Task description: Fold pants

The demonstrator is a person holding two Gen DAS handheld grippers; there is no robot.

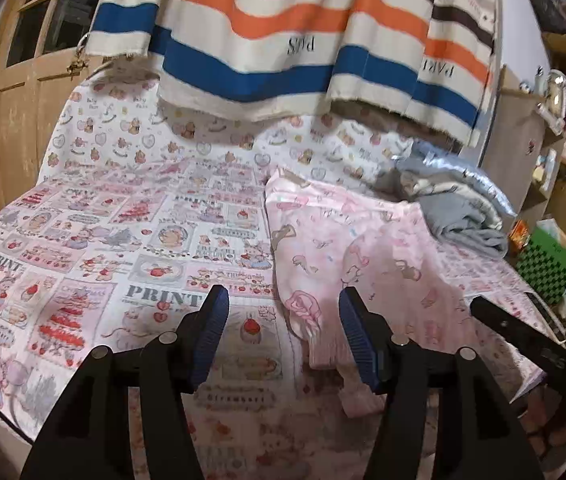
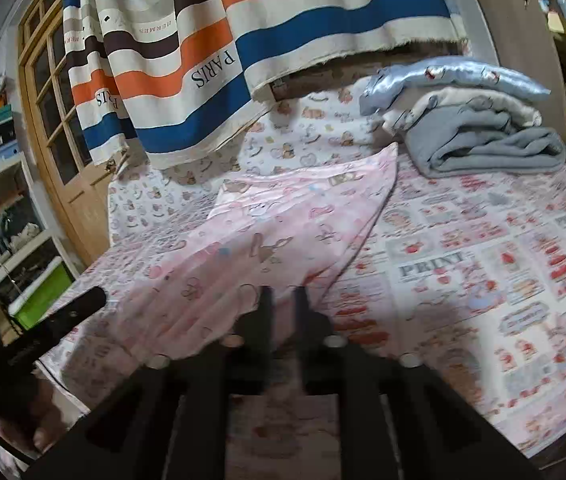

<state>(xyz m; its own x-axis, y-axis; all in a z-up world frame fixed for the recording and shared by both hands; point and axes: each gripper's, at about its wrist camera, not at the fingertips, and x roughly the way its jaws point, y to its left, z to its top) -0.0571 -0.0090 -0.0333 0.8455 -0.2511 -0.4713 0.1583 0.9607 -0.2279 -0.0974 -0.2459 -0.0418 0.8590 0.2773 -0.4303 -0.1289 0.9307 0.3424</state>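
Pink printed pants (image 1: 343, 248) lie spread on the patterned bed sheet (image 1: 103, 240). One ribbed cuff (image 1: 323, 354) rests just inside the right blue pad. My left gripper (image 1: 282, 292) is open wide above the sheet, and its pads press on nothing. In the right wrist view the pants (image 2: 267, 232) run from the far folded pile towards me. My right gripper (image 2: 284, 300) is at their near edge, blurred, with a narrow gap between its fingers and pink cloth showing through that gap. Each gripper shows in the other's view as a black bar (image 1: 503, 324) (image 2: 71, 312).
A striped orange, blue and brown cloth (image 1: 283, 40) hangs over the far side of the bed. Folded blue and grey blankets (image 2: 483, 132) are stacked at the far right. A wooden door (image 1: 23, 100) stands on the left, and shelves and a green crate (image 1: 551, 264) on the right.
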